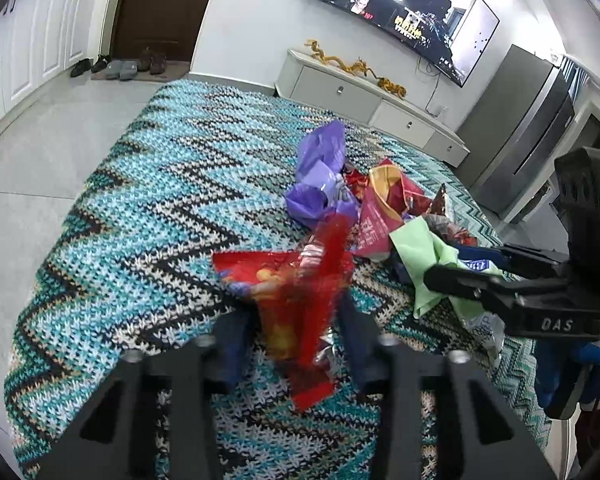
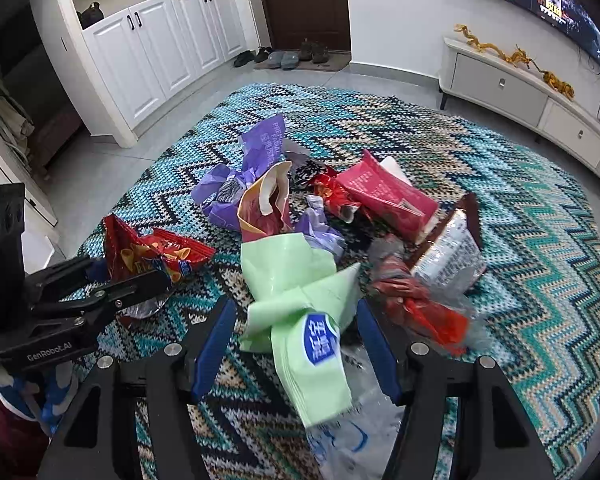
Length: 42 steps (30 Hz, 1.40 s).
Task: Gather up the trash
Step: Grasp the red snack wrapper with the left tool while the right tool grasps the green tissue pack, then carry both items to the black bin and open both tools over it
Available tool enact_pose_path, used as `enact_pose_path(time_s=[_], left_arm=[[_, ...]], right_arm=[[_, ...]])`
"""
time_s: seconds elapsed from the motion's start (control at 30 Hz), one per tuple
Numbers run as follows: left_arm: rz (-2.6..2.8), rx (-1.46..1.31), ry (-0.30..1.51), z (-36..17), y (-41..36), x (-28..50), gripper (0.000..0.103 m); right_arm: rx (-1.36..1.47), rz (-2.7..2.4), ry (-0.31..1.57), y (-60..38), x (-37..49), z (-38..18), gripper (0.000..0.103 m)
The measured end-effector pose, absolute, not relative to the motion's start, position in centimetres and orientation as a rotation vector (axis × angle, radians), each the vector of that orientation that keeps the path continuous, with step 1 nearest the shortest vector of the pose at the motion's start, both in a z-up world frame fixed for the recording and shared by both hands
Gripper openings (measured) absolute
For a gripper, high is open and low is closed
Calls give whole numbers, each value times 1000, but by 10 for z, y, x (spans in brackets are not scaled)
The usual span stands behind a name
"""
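A heap of wrappers lies on a zigzag knit cloth (image 1: 148,184). My left gripper (image 1: 296,320) has its jaws wide apart around a blurred red snack bag (image 1: 292,292); it also shows in the right wrist view (image 2: 156,256) between the left fingers. My right gripper (image 2: 296,344) is open around a pale green wrapper (image 2: 300,304), seen from the left wrist too (image 1: 424,256). Purple bags (image 2: 256,156), a pink-red packet (image 2: 384,192), a white printed packet (image 2: 448,256) and a red crumpled wrapper (image 2: 428,308) lie beyond.
A white TV cabinet (image 1: 352,92) with golden dragon ornaments stands behind the cloth under a wall TV (image 1: 404,12). White cupboards (image 2: 160,48) and shoes by a dark door (image 2: 296,56) are at the far left. Grey tile floor surrounds the cloth.
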<state>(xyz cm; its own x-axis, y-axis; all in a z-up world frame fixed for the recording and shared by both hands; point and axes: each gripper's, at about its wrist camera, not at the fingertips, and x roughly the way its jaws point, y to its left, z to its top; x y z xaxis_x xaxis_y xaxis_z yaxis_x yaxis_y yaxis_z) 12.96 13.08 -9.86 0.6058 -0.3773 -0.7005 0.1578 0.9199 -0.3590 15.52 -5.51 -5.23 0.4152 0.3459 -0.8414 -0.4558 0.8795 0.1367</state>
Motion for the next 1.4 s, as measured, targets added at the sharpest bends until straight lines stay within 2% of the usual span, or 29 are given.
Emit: enact_pose_path(time_s=[0.13,0.2,0.43,0.7,1.0,1.4], left_arm=[[-323,-259,850,-93,126,125,17],[-320,-259,839,-90,125,121,15],[-307,-255,785,-64,123,95,14],[-357,-174,742,-25,82,73,14],[-625,-97,826,-1,-61,81,14],[-950,149,934,-18,-314,66,14]], right_arm=[[-135,527,992,-54,146,-44,42],[-125,540,962,-56,137,-34,41],[-25,523,829,-97,101,13,41],[75,345,710,-205,58,49,41],[131,49,674,-358,0,38,41],[341,-237,777,-527,-53,-43,41]])
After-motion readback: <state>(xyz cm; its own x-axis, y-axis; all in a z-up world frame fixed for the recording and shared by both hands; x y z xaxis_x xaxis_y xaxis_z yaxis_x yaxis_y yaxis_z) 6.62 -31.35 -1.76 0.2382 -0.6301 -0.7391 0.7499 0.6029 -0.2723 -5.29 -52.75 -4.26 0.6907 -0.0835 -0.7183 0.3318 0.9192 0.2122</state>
